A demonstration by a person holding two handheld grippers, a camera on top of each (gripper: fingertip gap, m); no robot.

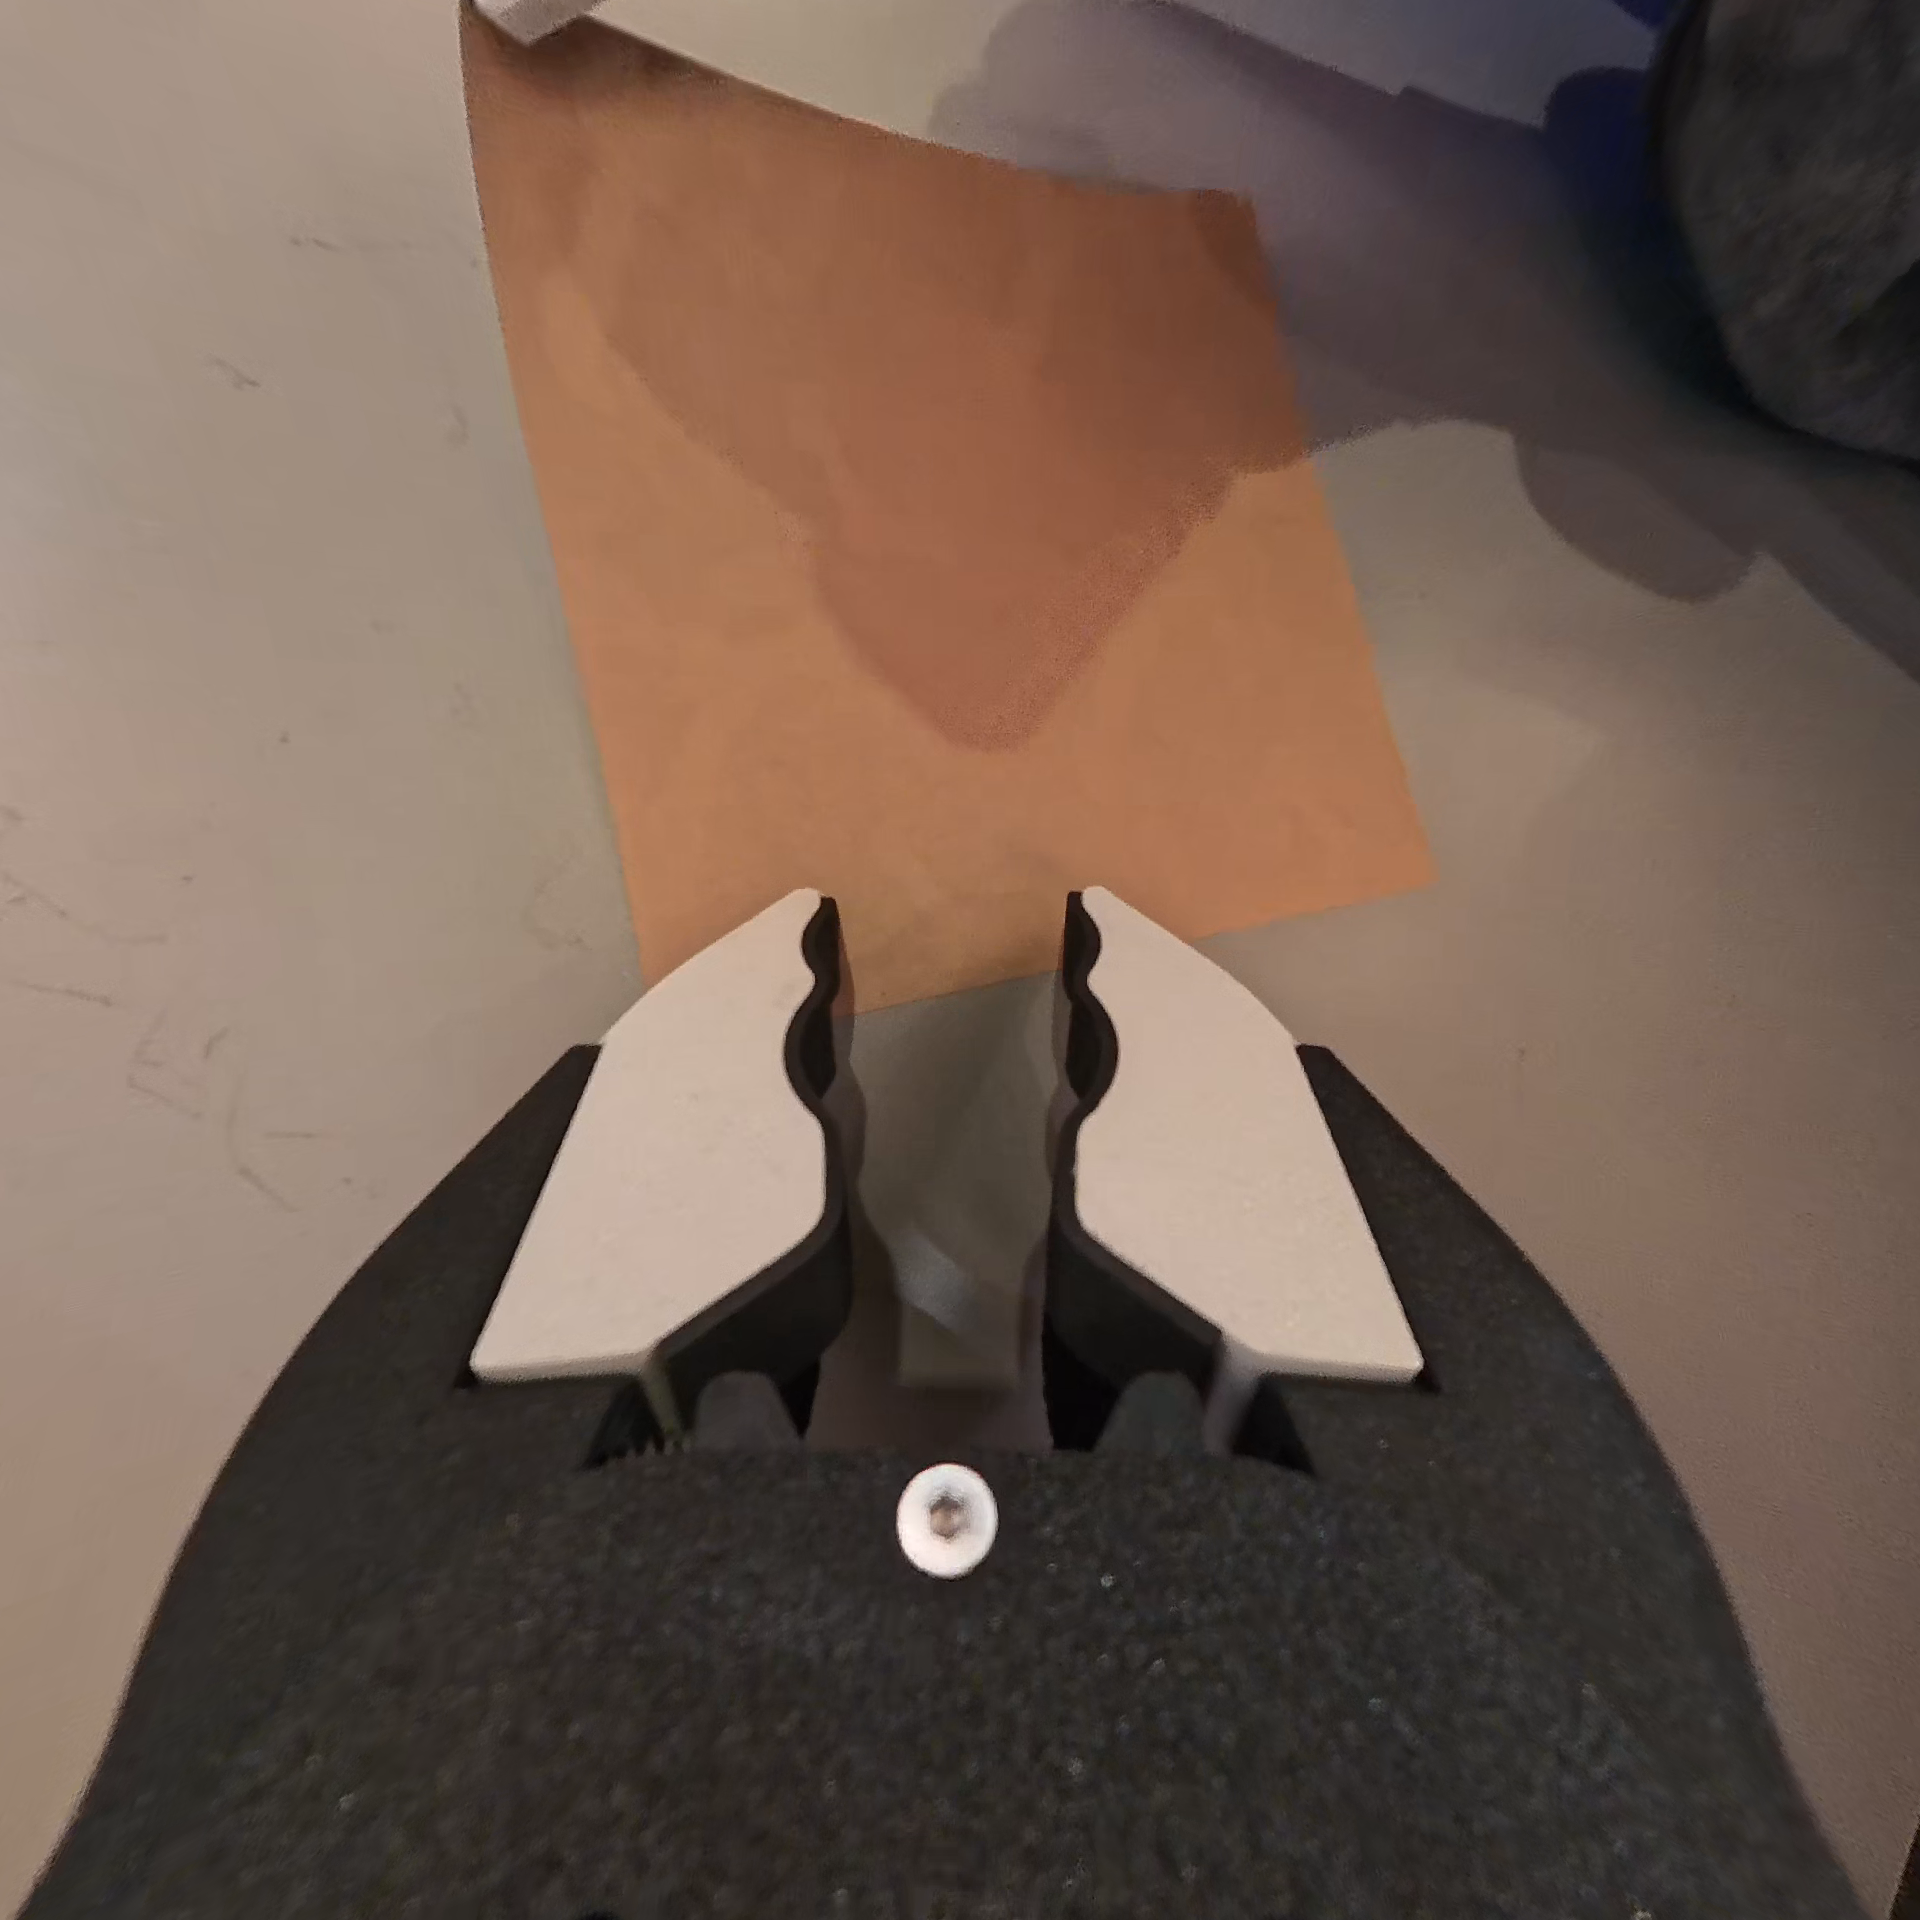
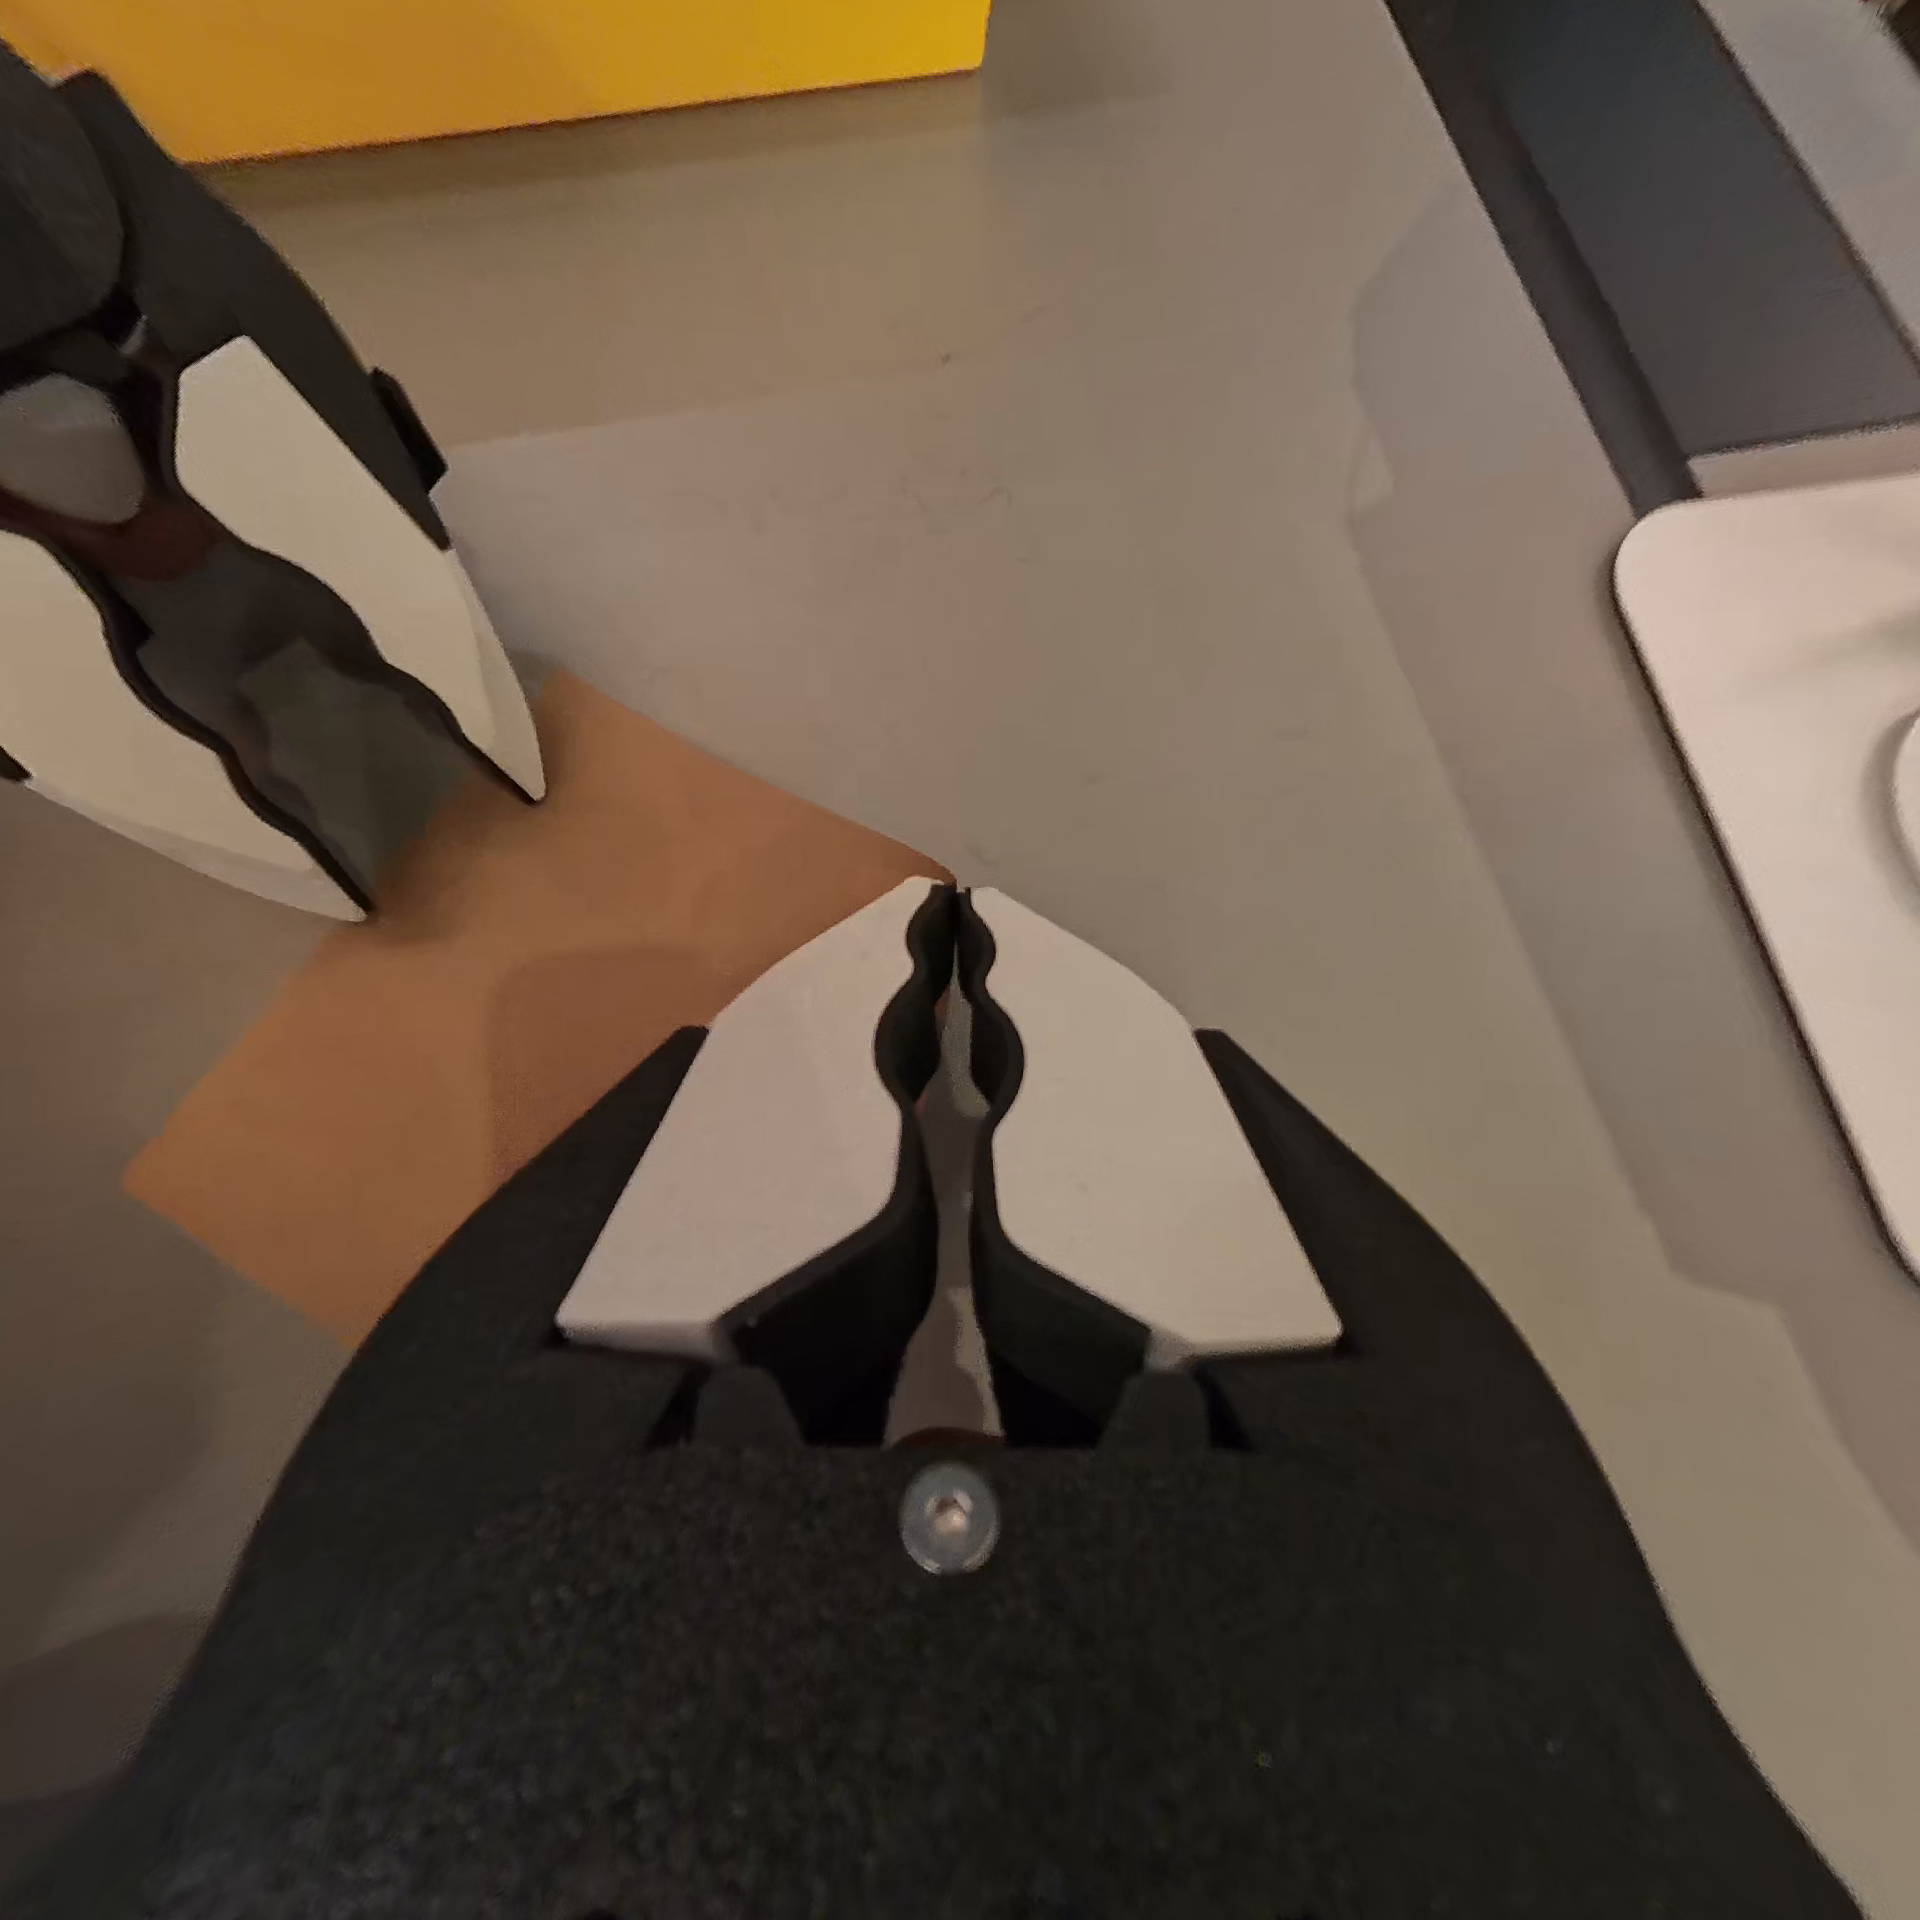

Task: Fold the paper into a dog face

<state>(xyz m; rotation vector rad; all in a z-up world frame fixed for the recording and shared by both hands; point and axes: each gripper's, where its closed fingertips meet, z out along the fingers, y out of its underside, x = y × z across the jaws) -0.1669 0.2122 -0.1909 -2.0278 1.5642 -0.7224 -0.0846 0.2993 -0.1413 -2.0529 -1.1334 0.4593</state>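
A square of brown paper lies flat on the pale table. My left gripper is open, with its fingertips just above the paper's near edge and nothing between them. It also shows in the right wrist view, open over the paper's far left corner. My right gripper is shut, and the pads meet on the very tip of the paper's right corner. The rest of the sheet lies flat to the left. In the left wrist view the right gripper is only a dark blur at the top right.
A yellow box stands at the back left. A dark grey bar and a silver stand base lie to the right. The pale table stretches beyond the paper. Across from one pair of fingers to the other is roughly 12 cm. The dark grey bar is about 35 cm from my right fingertips.
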